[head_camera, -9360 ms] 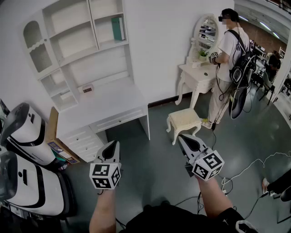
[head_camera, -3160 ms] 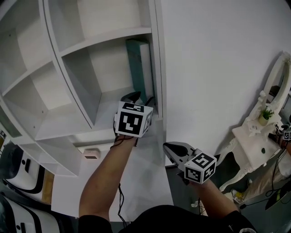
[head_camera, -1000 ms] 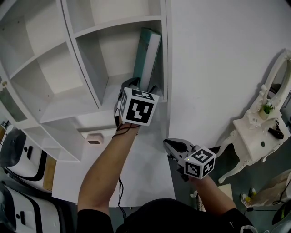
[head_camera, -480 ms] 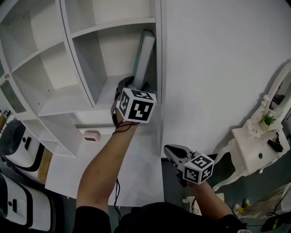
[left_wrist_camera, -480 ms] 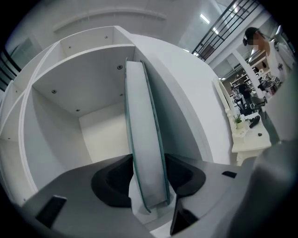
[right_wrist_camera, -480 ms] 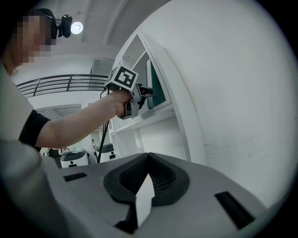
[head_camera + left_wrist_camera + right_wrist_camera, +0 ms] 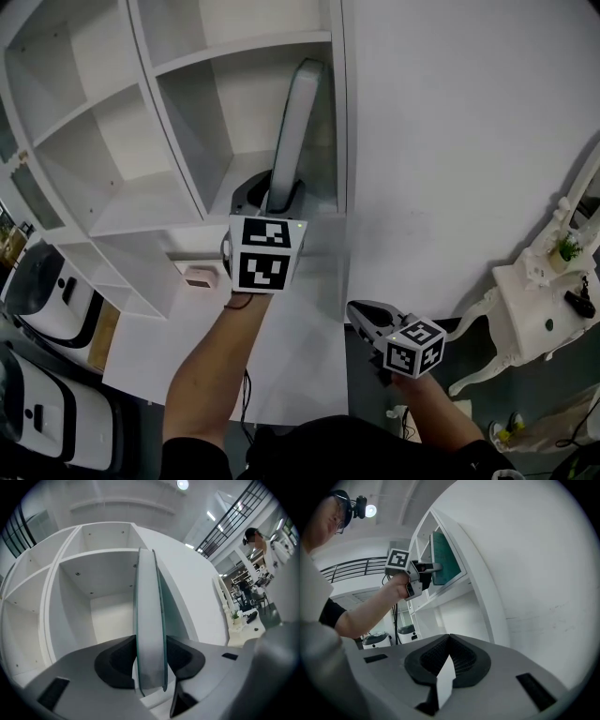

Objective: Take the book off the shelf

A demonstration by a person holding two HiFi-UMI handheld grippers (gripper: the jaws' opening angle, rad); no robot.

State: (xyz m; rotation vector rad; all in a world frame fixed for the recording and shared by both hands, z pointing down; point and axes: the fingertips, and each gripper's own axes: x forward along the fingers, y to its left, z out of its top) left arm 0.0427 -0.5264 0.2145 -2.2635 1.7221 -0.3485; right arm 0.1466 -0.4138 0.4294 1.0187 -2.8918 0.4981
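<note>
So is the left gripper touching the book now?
Touching. The left gripper view shows the left gripper, whose jaws have just been closing, with both pads pressed against the covers of the book between them.

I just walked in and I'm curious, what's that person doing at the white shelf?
A person holds a tool in each hand. The left tool has jaws that have just been closing on the bottom of the teal book, and they now pinch it from both sides. The book stands in the white shelf, not yet taken off. The right tool hangs lower by the wall, shut and empty.
</note>
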